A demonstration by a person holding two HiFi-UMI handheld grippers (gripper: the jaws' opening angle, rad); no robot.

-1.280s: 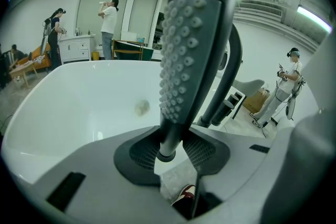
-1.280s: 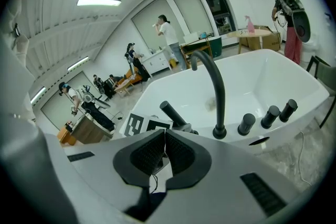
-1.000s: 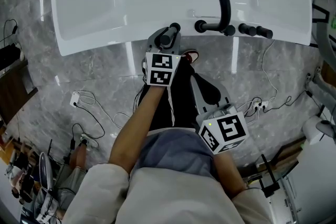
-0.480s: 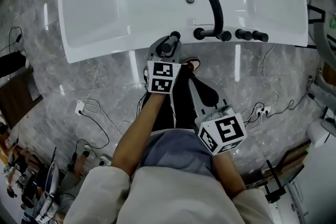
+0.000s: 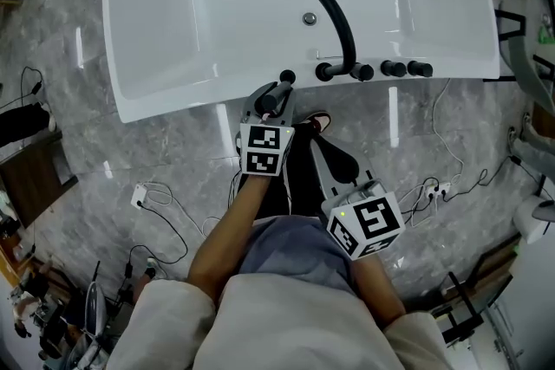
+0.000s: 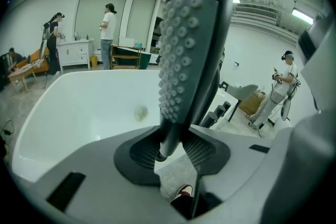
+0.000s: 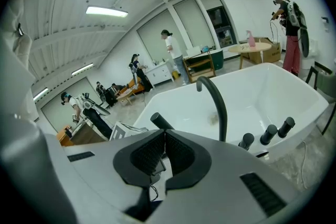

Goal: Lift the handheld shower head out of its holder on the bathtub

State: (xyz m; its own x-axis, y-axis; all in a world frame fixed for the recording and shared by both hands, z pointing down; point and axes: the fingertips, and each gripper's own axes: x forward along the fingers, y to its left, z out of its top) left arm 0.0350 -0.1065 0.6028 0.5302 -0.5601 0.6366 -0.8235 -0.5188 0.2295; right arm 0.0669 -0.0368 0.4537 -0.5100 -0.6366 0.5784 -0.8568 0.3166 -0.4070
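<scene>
The dark grey handheld shower head (image 6: 191, 50), its face covered in nubs, stands upright between the jaws of my left gripper (image 6: 170, 147), which is shut on its handle. In the head view the shower head (image 5: 279, 89) and left gripper (image 5: 267, 104) hang over the near rim of the white bathtub (image 5: 173, 100), left of the black curved spout (image 5: 334, 13) and the black knobs (image 5: 399, 68). My right gripper (image 5: 318, 140) hangs lower and nearer my body, over the floor. Its jaws (image 7: 164, 136) are shut with nothing in them. I cannot make out the holder itself.
The grey marble floor (image 5: 104, 160) carries cables and a white power strip (image 5: 139, 195) on the left and more cables (image 5: 434, 178) on the right. Furniture edges stand at the far left and right. Several people stand in the room beyond the tub (image 6: 109, 34).
Both grippers have risen a little, the left one still holding the shower head. The head view has shifted, so the whole tub now sits lower in the picture.
</scene>
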